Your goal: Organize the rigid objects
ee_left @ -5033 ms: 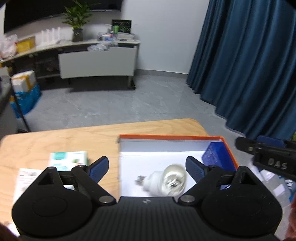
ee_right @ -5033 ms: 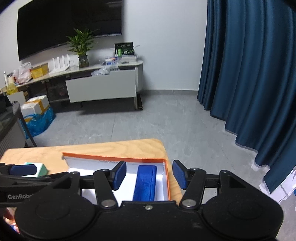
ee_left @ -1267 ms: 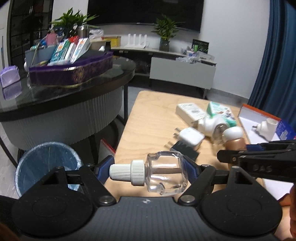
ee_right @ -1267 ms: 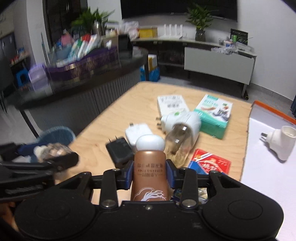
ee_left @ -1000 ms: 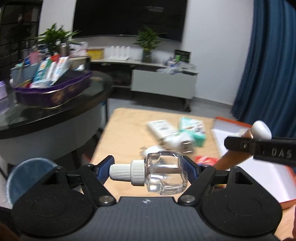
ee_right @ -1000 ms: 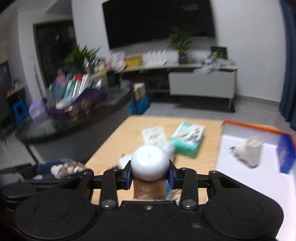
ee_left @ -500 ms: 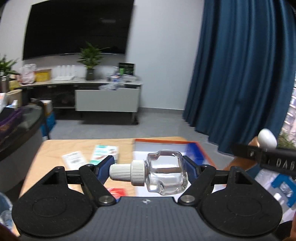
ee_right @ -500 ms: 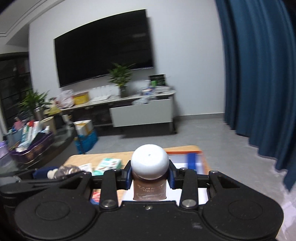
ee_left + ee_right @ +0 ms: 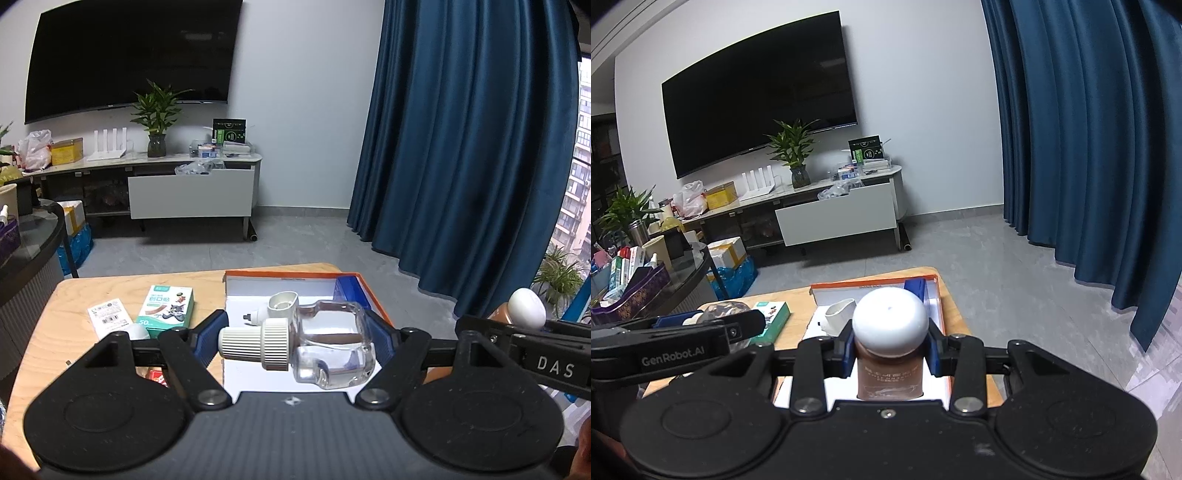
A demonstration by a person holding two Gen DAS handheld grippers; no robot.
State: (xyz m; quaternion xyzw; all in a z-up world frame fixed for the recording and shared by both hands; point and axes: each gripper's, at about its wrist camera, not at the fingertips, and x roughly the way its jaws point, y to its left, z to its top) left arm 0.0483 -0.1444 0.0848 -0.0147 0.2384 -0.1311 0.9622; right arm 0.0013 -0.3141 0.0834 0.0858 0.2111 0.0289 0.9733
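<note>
While your left gripper [image 9: 297, 334] clamps the clear bottle [image 9: 325, 345] sideways, the orange-rimmed box [image 9: 373, 301] sits at twelve o'clock. In the right view, your right gripper [image 9: 890, 349] grips the brown bottle [image 9: 889, 365], seemingly upright above that box.

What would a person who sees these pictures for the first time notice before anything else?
Most striking is the clear glass bottle with a white ribbed cap, lying sideways in the left gripper above the orange-rimmed white box. Next comes the brown bottle with a round white cap, clamped in the right gripper. Behind both hangs the tall dark blue curtain.
</note>
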